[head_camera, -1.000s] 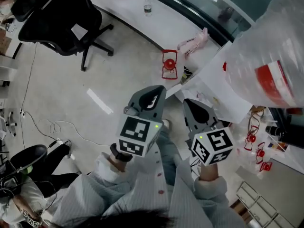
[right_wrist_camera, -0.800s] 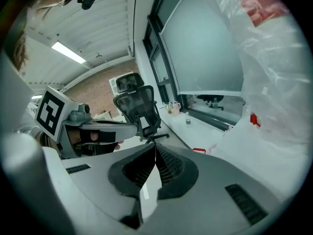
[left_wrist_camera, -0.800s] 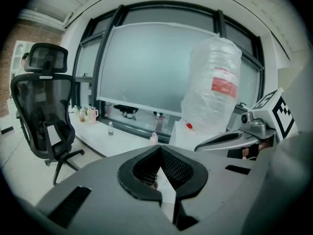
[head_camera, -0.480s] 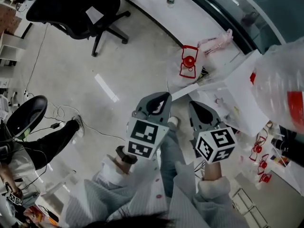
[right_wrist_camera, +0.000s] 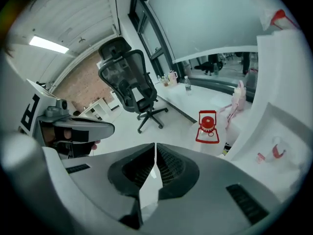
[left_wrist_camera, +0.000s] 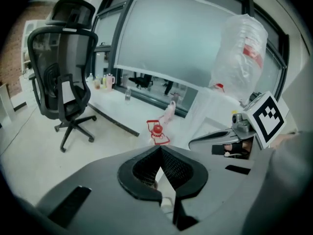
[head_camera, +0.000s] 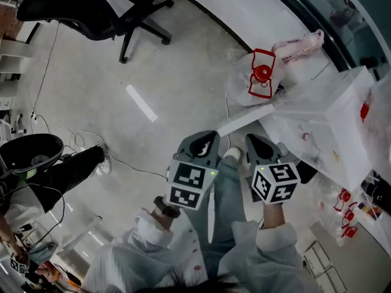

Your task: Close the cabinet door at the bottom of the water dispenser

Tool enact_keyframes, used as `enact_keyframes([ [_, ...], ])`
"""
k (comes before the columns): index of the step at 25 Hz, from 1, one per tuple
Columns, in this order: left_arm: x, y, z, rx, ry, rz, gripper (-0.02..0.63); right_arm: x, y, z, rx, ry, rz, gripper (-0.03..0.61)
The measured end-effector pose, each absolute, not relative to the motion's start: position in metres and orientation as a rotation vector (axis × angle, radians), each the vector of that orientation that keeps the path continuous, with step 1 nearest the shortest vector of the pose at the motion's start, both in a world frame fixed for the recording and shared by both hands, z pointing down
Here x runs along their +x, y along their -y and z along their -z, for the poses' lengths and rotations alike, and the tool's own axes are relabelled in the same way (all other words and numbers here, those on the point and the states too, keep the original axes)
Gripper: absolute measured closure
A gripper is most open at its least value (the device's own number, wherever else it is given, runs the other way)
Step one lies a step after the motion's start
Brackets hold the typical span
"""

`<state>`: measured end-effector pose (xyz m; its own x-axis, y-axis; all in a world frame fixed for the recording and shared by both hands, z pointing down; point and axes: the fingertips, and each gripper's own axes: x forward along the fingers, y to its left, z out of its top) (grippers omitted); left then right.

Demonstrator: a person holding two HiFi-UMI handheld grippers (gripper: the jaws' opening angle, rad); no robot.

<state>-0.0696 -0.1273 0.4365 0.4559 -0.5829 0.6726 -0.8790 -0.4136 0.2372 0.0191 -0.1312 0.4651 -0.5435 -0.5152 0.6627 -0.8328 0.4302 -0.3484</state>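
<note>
Both tongs are closed and empty: the left gripper (head_camera: 206, 138) and right gripper (head_camera: 255, 141) hang over the pale grey floor (head_camera: 91, 72), near what we take for the white cabinet door (head_camera: 244, 119), ajar at the foot of the white boxy water dispenser (head_camera: 330, 133). The risk, in our judgement, is that the shut tips make a narrow pusher that could skid off the door's thin edge, or that a hard shove bounces it back open. A black office chair (head_camera: 91, 5) stands well apart, and a clear jug with a red handle (head_camera: 261, 72) sits beyond the door.

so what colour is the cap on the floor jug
Red round cap, clearest in the right gripper view.
</note>
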Motion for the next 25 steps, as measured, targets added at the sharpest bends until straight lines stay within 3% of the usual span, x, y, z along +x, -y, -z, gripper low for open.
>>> enact_keyframes([
  [25, -0.087, 0.108, -0.670, 1.907, 1.074, -0.863, 0.603, -0.018, 0.107, -0.707, 1.127, 1.940, -1.147, 0.561],
])
